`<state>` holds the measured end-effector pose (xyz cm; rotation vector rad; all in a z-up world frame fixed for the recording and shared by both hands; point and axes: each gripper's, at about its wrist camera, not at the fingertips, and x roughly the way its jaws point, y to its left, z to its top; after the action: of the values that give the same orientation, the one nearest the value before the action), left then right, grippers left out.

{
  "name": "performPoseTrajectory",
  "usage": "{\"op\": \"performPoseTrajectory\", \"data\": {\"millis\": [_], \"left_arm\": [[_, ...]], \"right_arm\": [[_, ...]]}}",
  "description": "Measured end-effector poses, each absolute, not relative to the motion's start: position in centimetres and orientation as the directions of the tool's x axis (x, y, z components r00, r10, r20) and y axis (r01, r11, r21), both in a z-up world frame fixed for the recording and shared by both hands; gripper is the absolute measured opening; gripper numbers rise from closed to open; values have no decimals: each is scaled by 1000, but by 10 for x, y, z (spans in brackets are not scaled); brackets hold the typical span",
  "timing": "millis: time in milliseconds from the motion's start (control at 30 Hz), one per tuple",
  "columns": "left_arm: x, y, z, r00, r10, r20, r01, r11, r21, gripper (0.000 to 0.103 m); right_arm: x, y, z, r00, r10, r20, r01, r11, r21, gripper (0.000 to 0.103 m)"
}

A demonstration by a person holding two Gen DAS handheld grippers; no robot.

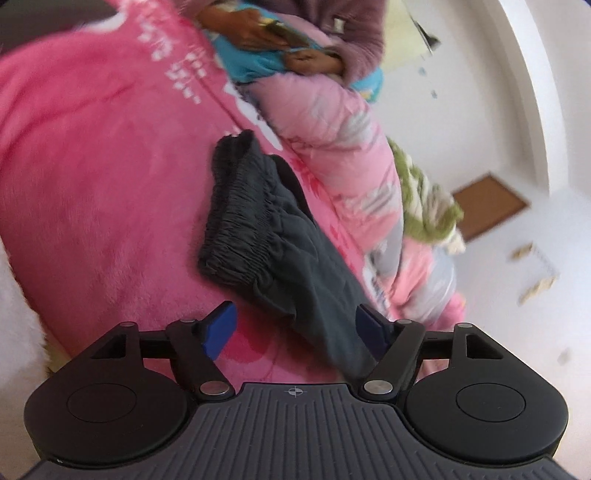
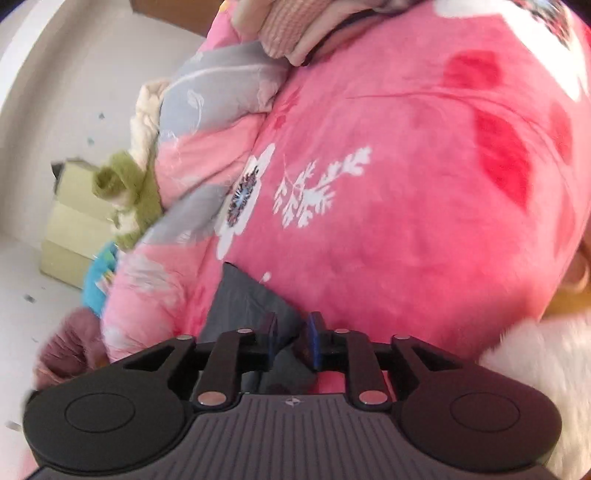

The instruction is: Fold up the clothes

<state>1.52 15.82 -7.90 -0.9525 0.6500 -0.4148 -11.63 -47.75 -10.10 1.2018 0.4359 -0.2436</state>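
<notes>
The left gripper (image 1: 295,326) hangs low over a bright pink fleece blanket (image 1: 92,184), its blue-padded jaws spread wide and clasping nothing. A pair of dark grey shorts (image 1: 273,236) lies on the blanket, one leg running back between the open fingers (image 1: 219,330) and brushing the right-hand pad, with no squeeze on the cloth. The gathered elastic waistband sits at the far end of the shorts, bunched and partly folded over.

The right gripper (image 2: 291,338) stands over the same blanket (image 2: 406,221), its jaws only a narrow gap apart. Grey cloth (image 2: 243,299) shows between and behind the blue pads (image 2: 316,332); motion blur hides whether the pads press on it.

Beyond the shorts, along the blanket's far edge, a light pink and grey flowered quilt (image 1: 343,147) is heaped up, with a green and cream knitted garment (image 1: 424,195) lying against it. Past the quilt a person in a mauve fluffy sleeve (image 1: 354,33) holds something over a blue cloth (image 1: 255,62). A white wall rises behind.
</notes>
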Motion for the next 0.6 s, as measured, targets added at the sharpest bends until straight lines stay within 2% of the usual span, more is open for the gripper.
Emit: {"op": "performPoseTrajectory", "data": {"millis": [33,100,200,333,433,533,567,600], "left_arm": [[19,157,-83,737,-596,-319,33,504,-863,72],[24,152,-92,738,-593,-322,10,487,-873,72],[29,148,-98,765,-574,-292,9,463,-886,71],[35,145,-96,802,-534,-268,20,473,-881,67],[37,143,-93,839,-473,-268,15,513,-858,52],[40,144,-91,866,-434,-249,17,523,-852,31],[41,145,-91,870,-428,-246,15,520,-854,20],[45,144,-86,866,-424,-264,5,537,-843,14]], "right_arm": [[-120,-475,-102,897,83,-435,387,331,860,30],[-118,-465,-104,887,194,-420,353,303,885,44],[-110,-445,-107,842,338,-420,333,285,899,44],[-90,-416,-114,784,389,-483,376,321,869,45],[-78,-412,-121,801,350,-485,391,306,868,45],[-70,-412,-121,836,300,-460,378,294,878,42],[-68,-414,-122,845,281,-455,380,285,880,40],[-63,-416,-121,847,274,-455,382,283,880,35]]}}
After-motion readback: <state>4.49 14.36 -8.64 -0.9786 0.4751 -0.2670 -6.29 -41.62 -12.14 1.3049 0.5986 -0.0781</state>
